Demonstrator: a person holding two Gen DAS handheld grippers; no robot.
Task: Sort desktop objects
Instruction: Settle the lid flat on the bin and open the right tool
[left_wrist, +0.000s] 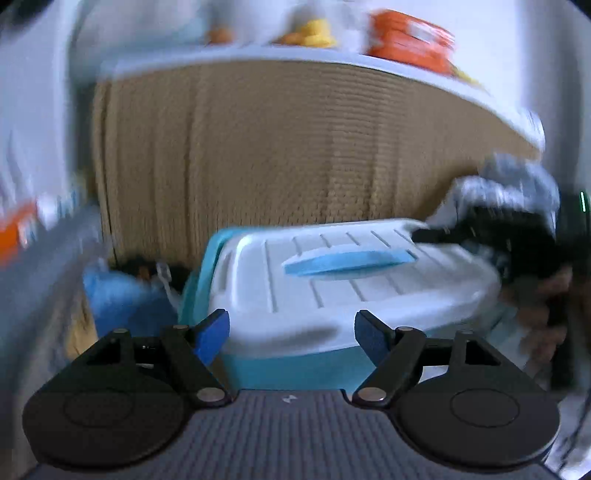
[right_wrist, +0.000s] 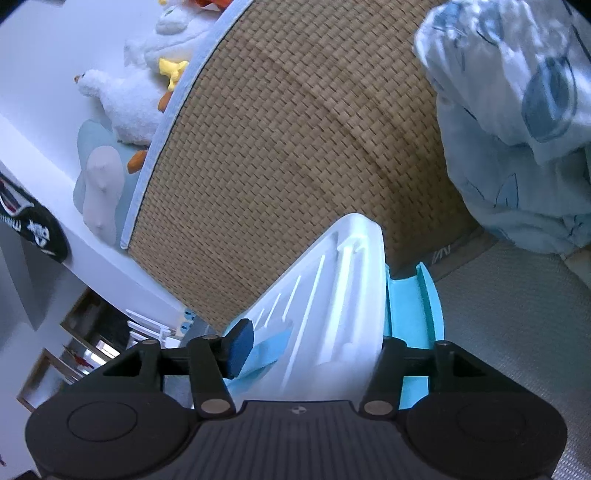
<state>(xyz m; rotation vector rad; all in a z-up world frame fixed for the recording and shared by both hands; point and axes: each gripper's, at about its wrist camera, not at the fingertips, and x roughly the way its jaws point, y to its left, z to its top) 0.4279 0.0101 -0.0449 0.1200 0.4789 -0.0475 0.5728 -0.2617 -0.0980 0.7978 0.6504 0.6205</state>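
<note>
Left wrist view, heavily blurred: the left tongs (left_wrist: 291, 332) stand wide with nothing between the pads, and the white ribbed lid (left_wrist: 332, 273) of a turquoise storage box (left_wrist: 288, 369) lies just beyond and between them at lower centre. A pale blue handle (left_wrist: 347, 263) crosses the middle of the lid. At the lid's right edge the right tongs (left_wrist: 436, 234) reach in from the right of the frame, held by a hand (left_wrist: 535, 295).

Right wrist view, sharp: the lid (right_wrist: 332, 314) rises tilted from lower centre towards the middle of the frame, lifted off the turquoise box rim (right_wrist: 428, 295) that shows at its right. The left blue pad (right_wrist: 239, 347) of the right tongs (right_wrist: 310, 350) lies against the lid's upper face by the handle; the right finger is hidden behind the lid's edge, so the lid sits between the fingers at a moderate gap, but whether both pads press on it cannot be told.

Behind the box a broad woven mat (right_wrist: 295, 147) fills the centre of both views, open and unobstructed, bordered at its upper left by a pale blue trim (right_wrist: 177, 110). Beyond that trim lie white plush toys (right_wrist: 129, 99). A patterned pale blue cloth (right_wrist: 517, 110) occupies the upper right, and grey bedding (right_wrist: 517, 332) the lower right.
</note>
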